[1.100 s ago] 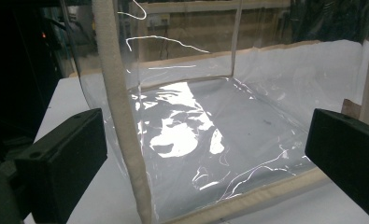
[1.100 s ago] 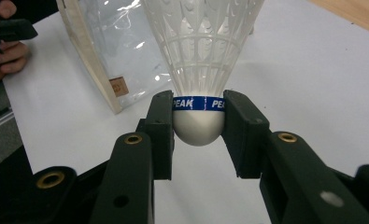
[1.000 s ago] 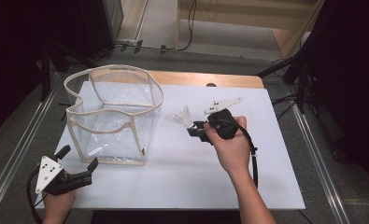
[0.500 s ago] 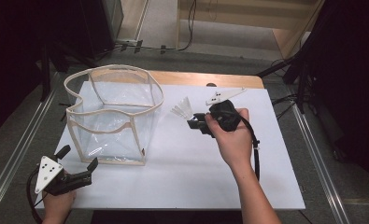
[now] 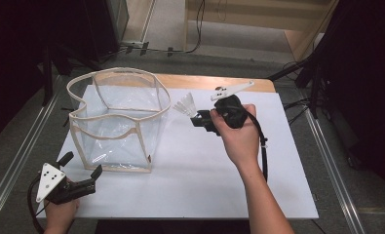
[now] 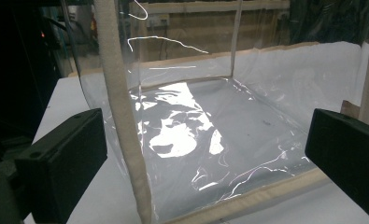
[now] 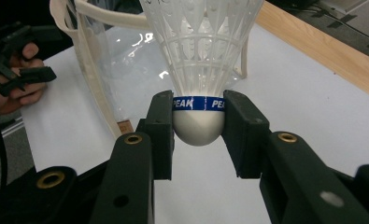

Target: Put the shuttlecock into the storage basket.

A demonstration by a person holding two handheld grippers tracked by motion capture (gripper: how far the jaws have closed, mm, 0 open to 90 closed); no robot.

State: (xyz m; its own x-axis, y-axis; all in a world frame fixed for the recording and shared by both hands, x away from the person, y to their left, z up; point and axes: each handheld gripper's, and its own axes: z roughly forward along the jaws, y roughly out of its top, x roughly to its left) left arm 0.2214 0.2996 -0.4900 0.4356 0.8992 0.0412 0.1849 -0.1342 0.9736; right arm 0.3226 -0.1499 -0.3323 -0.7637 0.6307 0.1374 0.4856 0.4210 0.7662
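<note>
The right gripper (image 7: 198, 123) pinches a white shuttlecock (image 7: 200, 60) by its cork base, skirt pointing ahead toward the clear plastic bag (image 5: 117, 122) beside it, likely to drop it in, while the left gripper (image 5: 80, 170) waits wide open and empty at the bag's near corner.

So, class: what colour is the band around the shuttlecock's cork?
Blue, with white lettering, on the shuttlecock; the right gripper view shows it best.

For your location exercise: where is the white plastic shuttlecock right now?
The white plastic shuttlecock is clamped by its cork in the right gripper, held above the white table, just right of the clear plastic bag.
</note>
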